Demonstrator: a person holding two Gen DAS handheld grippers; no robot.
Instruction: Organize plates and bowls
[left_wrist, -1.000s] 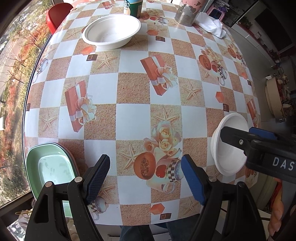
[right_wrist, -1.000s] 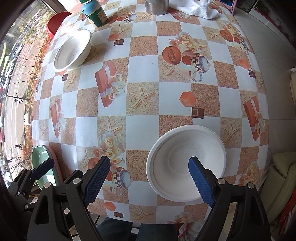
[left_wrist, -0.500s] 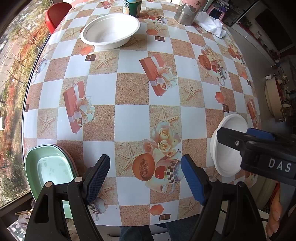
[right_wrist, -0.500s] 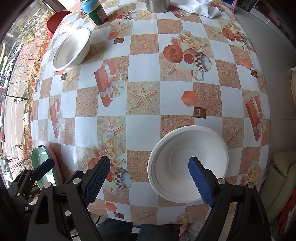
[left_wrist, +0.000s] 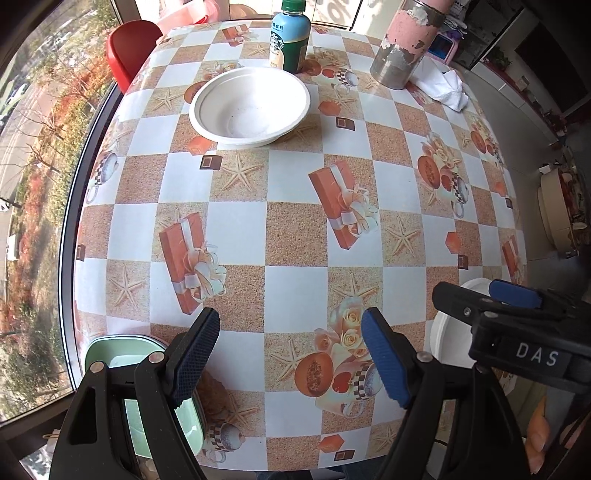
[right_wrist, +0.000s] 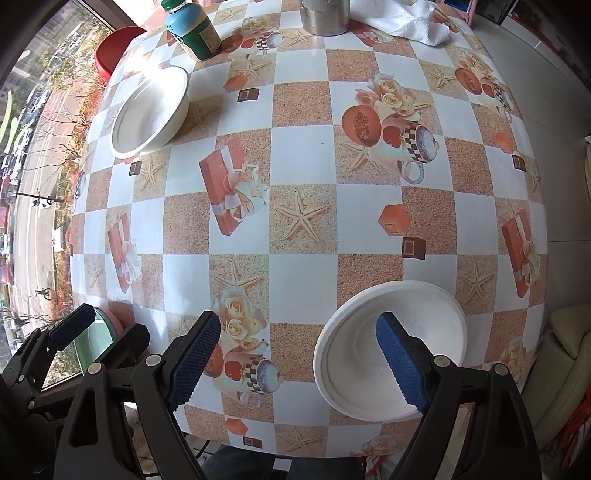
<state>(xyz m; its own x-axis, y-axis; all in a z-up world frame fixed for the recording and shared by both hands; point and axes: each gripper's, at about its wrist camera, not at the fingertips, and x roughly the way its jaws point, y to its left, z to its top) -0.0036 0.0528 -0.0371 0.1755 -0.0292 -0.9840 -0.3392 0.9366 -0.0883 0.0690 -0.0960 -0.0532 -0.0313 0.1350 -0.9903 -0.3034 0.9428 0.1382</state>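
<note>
A white bowl (left_wrist: 251, 107) sits at the far side of the table, also in the right wrist view (right_wrist: 149, 114). A second white bowl (right_wrist: 391, 343) sits near the front right edge; its rim shows behind the right gripper in the left wrist view (left_wrist: 448, 339). A green plate (left_wrist: 110, 358) stacked on a pink one lies at the front left edge. My left gripper (left_wrist: 291, 358) is open and empty, right of the plates. My right gripper (right_wrist: 299, 365) is open, its right finger over the near bowl.
A green bottle (left_wrist: 290, 35), a pink-and-metal tumbler (left_wrist: 402, 44) and a white cloth (left_wrist: 443, 85) stand at the table's far edge. A red chair (left_wrist: 129, 48) is beyond the far left corner. A window runs along the left.
Both grippers have tilted up and drawn back slightly, so more of the far table shows. Both stay open. The bowls and plates have not moved.
</note>
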